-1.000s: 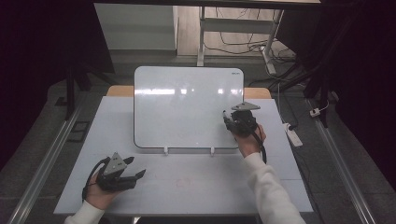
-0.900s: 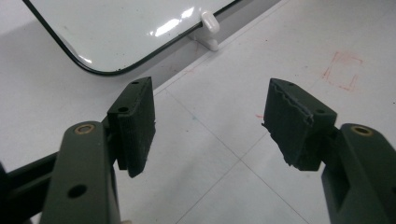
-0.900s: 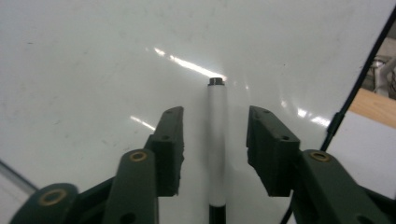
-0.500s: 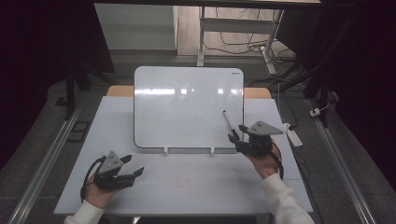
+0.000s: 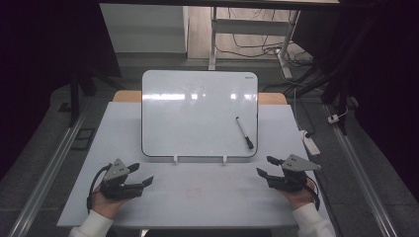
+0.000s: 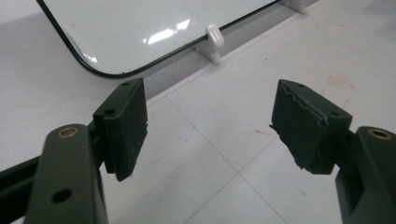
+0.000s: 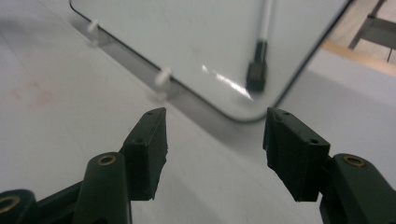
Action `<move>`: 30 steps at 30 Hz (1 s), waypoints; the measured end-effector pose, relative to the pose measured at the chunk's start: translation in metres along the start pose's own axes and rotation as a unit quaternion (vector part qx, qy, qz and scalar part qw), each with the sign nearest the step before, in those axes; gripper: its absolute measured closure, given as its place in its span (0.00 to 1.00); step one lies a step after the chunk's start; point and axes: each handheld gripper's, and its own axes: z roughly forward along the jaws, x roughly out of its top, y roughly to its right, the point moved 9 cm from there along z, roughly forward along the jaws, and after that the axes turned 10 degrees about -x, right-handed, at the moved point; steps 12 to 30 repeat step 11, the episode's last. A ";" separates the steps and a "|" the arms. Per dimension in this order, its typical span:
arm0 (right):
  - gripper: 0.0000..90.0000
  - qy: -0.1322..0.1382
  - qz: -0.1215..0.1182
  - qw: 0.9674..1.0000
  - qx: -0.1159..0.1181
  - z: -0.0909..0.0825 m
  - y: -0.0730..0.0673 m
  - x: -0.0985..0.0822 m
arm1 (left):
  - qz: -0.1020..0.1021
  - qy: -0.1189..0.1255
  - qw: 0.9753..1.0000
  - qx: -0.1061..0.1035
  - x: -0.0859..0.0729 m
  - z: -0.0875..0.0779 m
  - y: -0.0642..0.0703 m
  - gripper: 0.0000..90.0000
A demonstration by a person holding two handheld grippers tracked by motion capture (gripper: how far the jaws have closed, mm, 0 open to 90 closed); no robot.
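Right gripper (image 5: 267, 166) low over the table (image 5: 207, 197) at the near right, jaws just opened wide and nothing between them. Just beyond and a little left of it, on the board (image 5: 197, 108): the pen (image 5: 244, 132), lying loose near the board's lower right corner. Long axis slanted, dark cap end (image 7: 256, 70) nearest this gripper, white barrel running up and away toward the board's middle. Seen between the jaws in the right gripper view, cap end first, apart from both pads.

Left gripper (image 5: 142, 175) at the near left, jaws also just opening, empty, well apart from the pen. Clearly the right hand's reach; probably a forward move, with the jaws set across the barrel.
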 end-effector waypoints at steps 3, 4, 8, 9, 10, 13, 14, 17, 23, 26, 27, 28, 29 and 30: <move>0.44 -0.003 0.011 1.000 -0.003 -0.004 0.007 -0.012 | -0.005 0.002 1.000 -0.002 0.000 0.001 -0.001 0.30; 0.44 -0.004 0.012 1.000 -0.003 -0.004 0.008 -0.014 | -0.005 0.002 1.000 -0.001 0.000 0.001 -0.001 0.30; 0.44 0.004 0.012 1.000 -0.002 -0.007 0.009 -0.011 | -0.003 0.004 1.000 0.000 0.001 0.001 -0.001 0.29; 0.44 0.006 0.009 1.000 -0.002 -0.007 0.009 -0.010 | -0.003 0.005 1.000 0.000 0.001 0.001 -0.001 0.29; 0.44 0.007 0.008 1.000 -0.002 -0.007 0.009 -0.010 | -0.003 0.006 1.000 0.000 0.002 0.001 -0.001 0.29; 0.44 0.008 0.007 1.000 -0.002 -0.007 0.009 -0.010 | -0.003 0.006 1.000 -0.001 0.002 0.001 -0.001 0.29; 0.44 0.008 0.007 1.000 -0.002 -0.007 0.009 -0.010 | -0.003 0.006 1.000 -0.001 0.002 0.001 -0.001 0.29; 0.44 0.008 0.007 1.000 -0.002 -0.007 0.009 -0.010 | -0.003 0.006 1.000 -0.001 0.002 0.001 -0.001 0.29; 0.44 0.008 0.007 1.000 -0.002 -0.007 0.009 -0.010 | -0.003 0.006 1.000 -0.001 0.002 0.001 -0.001 0.29; 0.44 0.008 0.007 1.000 -0.002 -0.007 0.009 -0.010 | -0.003 0.006 1.000 -0.001 0.002 0.001 -0.001 0.29; 0.44 0.008 0.007 1.000 -0.002 -0.007 0.009 -0.010 | -0.003 0.006 1.000 -0.001 0.002 0.001 -0.001 0.29; 0.44 0.008 0.007 1.000 -0.002 -0.007 0.009 -0.010 | -0.003 0.006 1.000 -0.001 0.002 0.001 -0.001 0.29; 0.44 0.008 0.007 1.000 -0.002 -0.007 0.009 -0.010 | -0.003 0.006 1.000 -0.001 0.002 0.001 -0.001 0.29; 0.44 0.008 0.007 1.000 -0.002 -0.007 0.009 -0.010 | -0.003 0.006 1.000 -0.001 0.002 0.001 -0.001 0.29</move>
